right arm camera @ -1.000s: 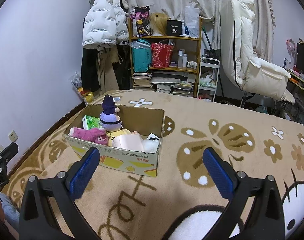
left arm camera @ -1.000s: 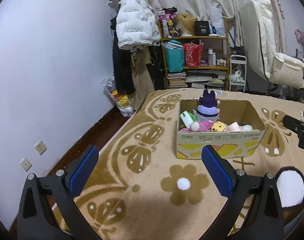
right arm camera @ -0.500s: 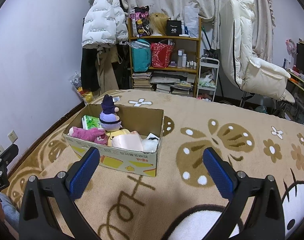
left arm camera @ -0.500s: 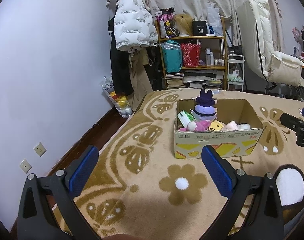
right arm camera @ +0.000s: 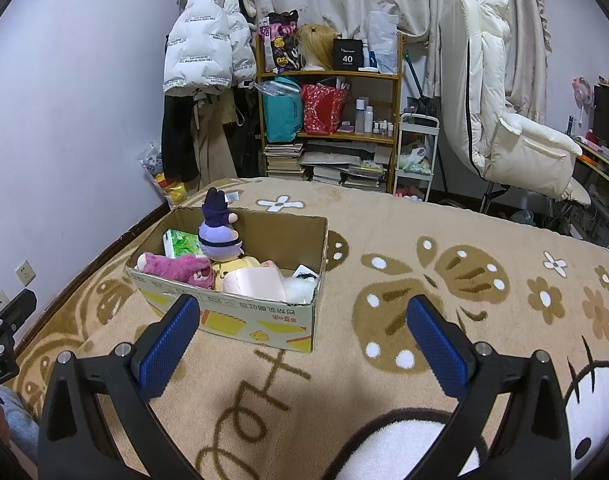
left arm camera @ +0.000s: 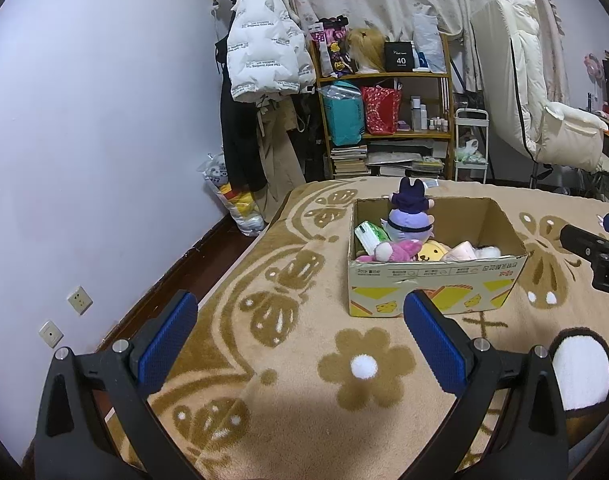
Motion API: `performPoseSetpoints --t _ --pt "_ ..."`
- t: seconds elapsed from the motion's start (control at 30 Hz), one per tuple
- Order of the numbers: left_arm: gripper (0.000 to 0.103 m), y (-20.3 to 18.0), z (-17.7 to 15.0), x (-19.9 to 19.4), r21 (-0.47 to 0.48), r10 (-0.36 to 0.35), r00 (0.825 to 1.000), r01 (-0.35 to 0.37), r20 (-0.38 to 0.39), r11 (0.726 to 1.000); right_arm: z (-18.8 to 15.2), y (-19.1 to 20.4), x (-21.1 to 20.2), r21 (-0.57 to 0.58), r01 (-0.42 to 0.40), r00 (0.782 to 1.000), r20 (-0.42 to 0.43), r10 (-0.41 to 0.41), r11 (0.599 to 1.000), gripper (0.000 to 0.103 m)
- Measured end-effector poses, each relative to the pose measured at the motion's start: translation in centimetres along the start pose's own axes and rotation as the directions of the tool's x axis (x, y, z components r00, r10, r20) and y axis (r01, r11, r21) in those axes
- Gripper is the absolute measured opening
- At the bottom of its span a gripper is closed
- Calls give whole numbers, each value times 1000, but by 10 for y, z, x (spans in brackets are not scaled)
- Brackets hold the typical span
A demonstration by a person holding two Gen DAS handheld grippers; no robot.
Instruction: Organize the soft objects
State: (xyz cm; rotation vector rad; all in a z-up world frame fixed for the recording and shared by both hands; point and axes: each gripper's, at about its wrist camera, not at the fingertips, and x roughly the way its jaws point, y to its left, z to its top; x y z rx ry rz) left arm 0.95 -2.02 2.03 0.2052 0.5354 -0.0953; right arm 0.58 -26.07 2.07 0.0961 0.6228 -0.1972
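Box nearer, toys unchanged (grippers spread)

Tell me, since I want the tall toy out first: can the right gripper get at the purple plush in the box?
Probably yes. The right gripper is open and empty, the cardboard box has no lid, and the purple plush stands upright above the other toys, so nothing covers it from above.
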Motion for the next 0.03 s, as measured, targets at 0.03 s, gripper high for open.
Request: performPoseSetpoints --t 0.03 --pt "102 0 0 0 0 -1 1000 1 0 1000 0 0 -1 1 0 1000 1 0 1000 103"
